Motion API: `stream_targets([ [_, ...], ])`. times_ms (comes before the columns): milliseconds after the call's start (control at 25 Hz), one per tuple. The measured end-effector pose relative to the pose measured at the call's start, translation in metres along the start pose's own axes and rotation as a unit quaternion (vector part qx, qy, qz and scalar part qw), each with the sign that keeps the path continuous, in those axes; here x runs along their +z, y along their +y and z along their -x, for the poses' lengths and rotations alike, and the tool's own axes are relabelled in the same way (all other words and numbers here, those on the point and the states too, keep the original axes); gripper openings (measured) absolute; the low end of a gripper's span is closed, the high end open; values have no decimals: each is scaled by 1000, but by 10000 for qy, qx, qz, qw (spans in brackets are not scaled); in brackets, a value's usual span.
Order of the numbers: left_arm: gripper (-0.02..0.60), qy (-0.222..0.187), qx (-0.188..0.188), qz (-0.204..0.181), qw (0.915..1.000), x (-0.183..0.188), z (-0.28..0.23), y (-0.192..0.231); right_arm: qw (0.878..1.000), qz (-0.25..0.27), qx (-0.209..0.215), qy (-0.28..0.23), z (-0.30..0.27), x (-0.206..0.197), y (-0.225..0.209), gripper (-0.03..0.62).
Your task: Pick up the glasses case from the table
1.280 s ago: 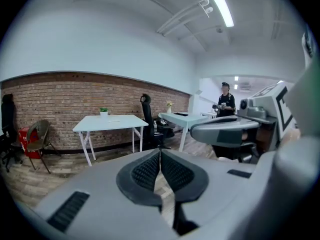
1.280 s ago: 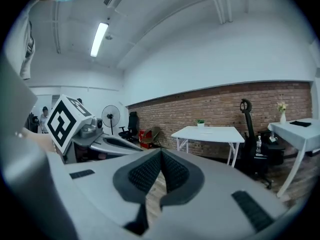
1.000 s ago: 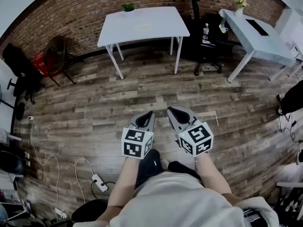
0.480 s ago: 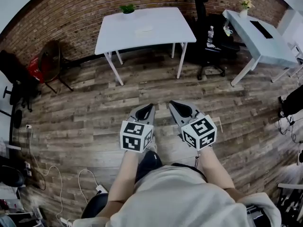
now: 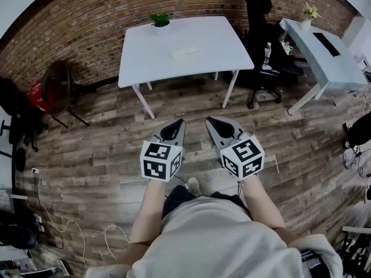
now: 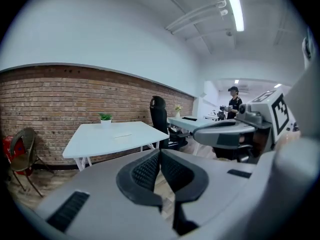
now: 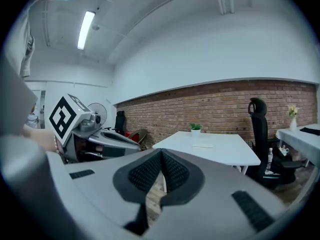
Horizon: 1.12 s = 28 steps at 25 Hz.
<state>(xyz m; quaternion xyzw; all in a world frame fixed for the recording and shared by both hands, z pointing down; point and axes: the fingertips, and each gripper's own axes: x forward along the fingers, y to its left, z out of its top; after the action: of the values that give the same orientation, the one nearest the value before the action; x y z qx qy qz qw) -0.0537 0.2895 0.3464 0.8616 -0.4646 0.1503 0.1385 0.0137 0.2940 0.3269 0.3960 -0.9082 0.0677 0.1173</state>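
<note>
Closer now to the white rectangular table (image 5: 151,62) than a second ago: fills more of the head view, sits lower in it, leaves less grey-brown plank floor (image 5: 87,155) ahead of the grippers. Nothing of the task itself done yet; by the look of it, only the walk-up under way.

Pale, flat, oblong glasses case (image 5: 186,52) lying untouched near the middle of the tabletop, well apart from both grippers, with a small green potted plant (image 5: 159,20) at the far edge by the red brick wall (image 5: 87,16).

Left to do, judging from this: cross the remaining floor, open one pair of jaws, reach over the near edge, clamp on the case, lift it clear.

Left gripper (image 5: 179,124) and right gripper (image 5: 210,123) carried side by side before the body on bare forearms (image 5: 148,213), marker cubes (image 5: 160,161) toward the head camera, tips aimed at the table and dipped a little below level. Both pairs of jaws pressed together, ribbed pads meeting, nothing between them.
</note>
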Motion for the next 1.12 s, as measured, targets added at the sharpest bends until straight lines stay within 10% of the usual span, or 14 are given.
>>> stream_targets([
  [720,8,349,-98,396,9986,9,-123,102,9990,-36,163,408,-145,-1,-100,-2],
  [1120,8,409,241,353,9982,75,-241,179,9979,-55,484,420,-247,30,-209,-2],
])
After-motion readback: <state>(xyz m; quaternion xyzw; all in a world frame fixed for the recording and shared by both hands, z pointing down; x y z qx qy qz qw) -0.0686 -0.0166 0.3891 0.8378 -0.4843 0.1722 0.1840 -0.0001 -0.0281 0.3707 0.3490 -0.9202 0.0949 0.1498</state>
